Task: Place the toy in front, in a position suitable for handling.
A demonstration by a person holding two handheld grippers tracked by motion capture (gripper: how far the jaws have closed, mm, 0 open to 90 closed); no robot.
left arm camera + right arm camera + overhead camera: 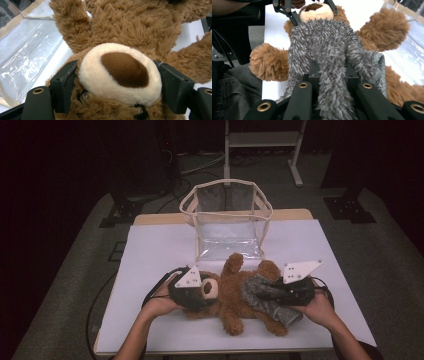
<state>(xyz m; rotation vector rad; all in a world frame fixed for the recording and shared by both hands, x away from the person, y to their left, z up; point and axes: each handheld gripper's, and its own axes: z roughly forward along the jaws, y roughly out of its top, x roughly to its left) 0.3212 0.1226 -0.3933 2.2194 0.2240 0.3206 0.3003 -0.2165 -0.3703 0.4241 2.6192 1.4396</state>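
A brown teddy bear (231, 295) lies on its back on the white table (150, 250), head to the left. My left gripper (206, 292) is shut on its head; in the left gripper view the jaws press both sides of the head around the cream muzzle (120, 72). A grey fuzzy garment (287, 314) covers the bear's belly and legs. My right gripper (266, 292) is shut on a bunched fold of that garment (324, 42), which runs down between the jaws of the right gripper (332, 75). The bear's arm (384, 27) sticks out to the side.
A clear plastic bag with a beige rim (227, 220) stands open behind the bear at the table's middle back; its wall (30, 57) lies close to the bear's raised arm. White table surface stretches left and right of the bear. A metal stand (262, 150) is on the floor beyond.
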